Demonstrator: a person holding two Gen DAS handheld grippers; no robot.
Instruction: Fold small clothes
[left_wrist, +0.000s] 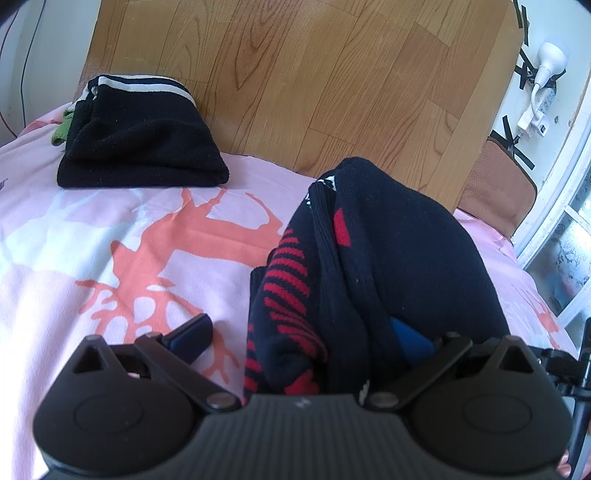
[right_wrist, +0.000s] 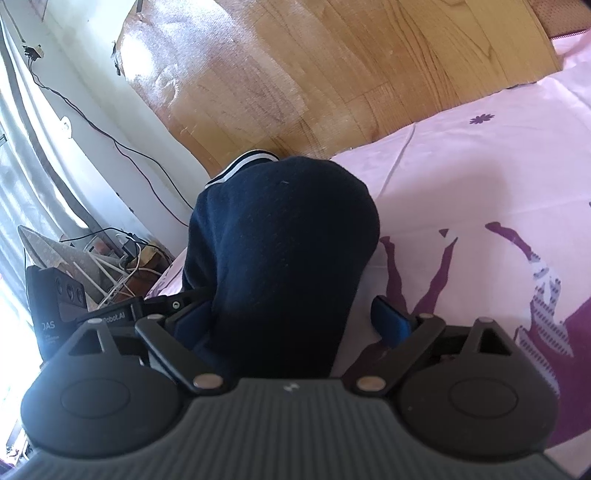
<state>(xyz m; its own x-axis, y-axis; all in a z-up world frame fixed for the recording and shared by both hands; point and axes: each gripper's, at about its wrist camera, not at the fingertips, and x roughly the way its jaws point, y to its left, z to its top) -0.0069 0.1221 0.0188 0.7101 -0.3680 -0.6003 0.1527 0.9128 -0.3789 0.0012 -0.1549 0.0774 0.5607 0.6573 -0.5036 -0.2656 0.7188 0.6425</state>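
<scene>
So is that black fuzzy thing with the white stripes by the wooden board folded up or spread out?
Folded. The black fleece garment with white stripes lies as a compact layered bundle on the pink bedsheet.

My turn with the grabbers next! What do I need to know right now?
Left hand-held gripper: open, a navy sweater with red stripes bunched between its fingers, on the pink bedsheet.
Right hand-held gripper: open around a dark navy garment with a white-striped edge.
Done: one black garment lies folded by the wooden headboard.
Left: fold the sweater; whether the right one needs more, I can't tell.
</scene>
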